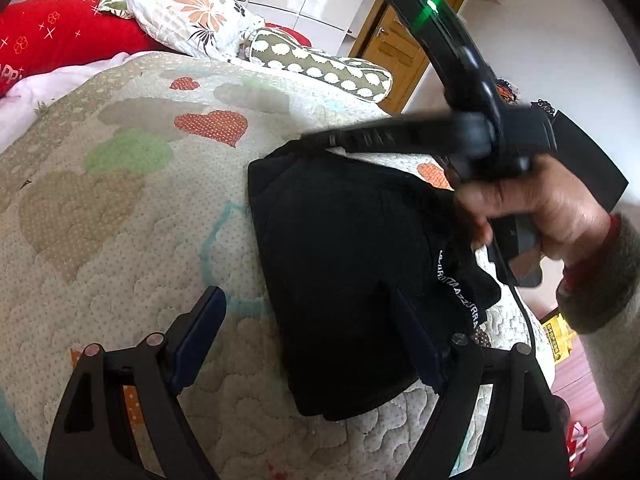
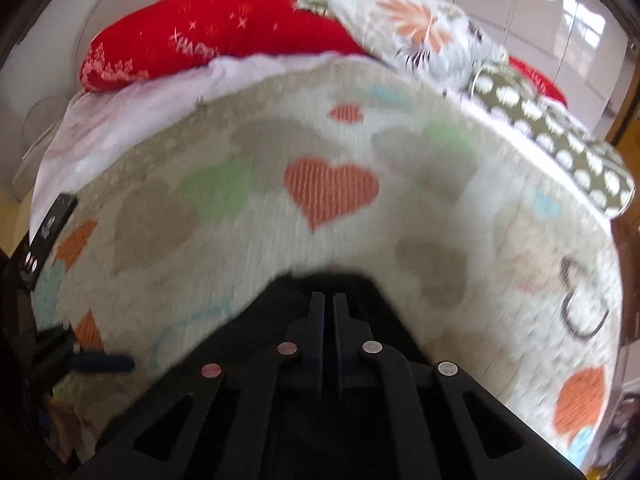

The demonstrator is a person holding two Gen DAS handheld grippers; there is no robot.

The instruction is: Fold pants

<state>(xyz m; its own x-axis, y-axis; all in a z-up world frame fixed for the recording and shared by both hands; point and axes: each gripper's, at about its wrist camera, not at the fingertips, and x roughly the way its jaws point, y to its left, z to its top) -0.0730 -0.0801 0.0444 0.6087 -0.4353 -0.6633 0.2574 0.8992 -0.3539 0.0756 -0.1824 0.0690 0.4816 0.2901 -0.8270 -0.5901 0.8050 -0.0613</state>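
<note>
The black pants [image 1: 344,264] lie folded in a compact bundle on the quilted heart-print bedspread [image 1: 120,208], with a white-lettered waistband at the right side. My left gripper [image 1: 308,304] is open above the bundle's near left part, its right finger over the fabric and its left finger over the bedspread. The right gripper [image 1: 320,136] shows in the left wrist view, held by a hand, above the bundle's far edge. In the right wrist view its jaws [image 2: 329,300] are together, with the black pants [image 2: 280,300] just beneath them; nothing visible is pinched.
A red pillow [image 1: 60,36], a floral pillow [image 1: 188,16] and a green spotted pillow [image 1: 320,64] lie at the head of the bed. A wooden door [image 1: 400,44] stands beyond. The bed's right edge drops off near the pants, with a yellow object [image 1: 558,334] on the floor.
</note>
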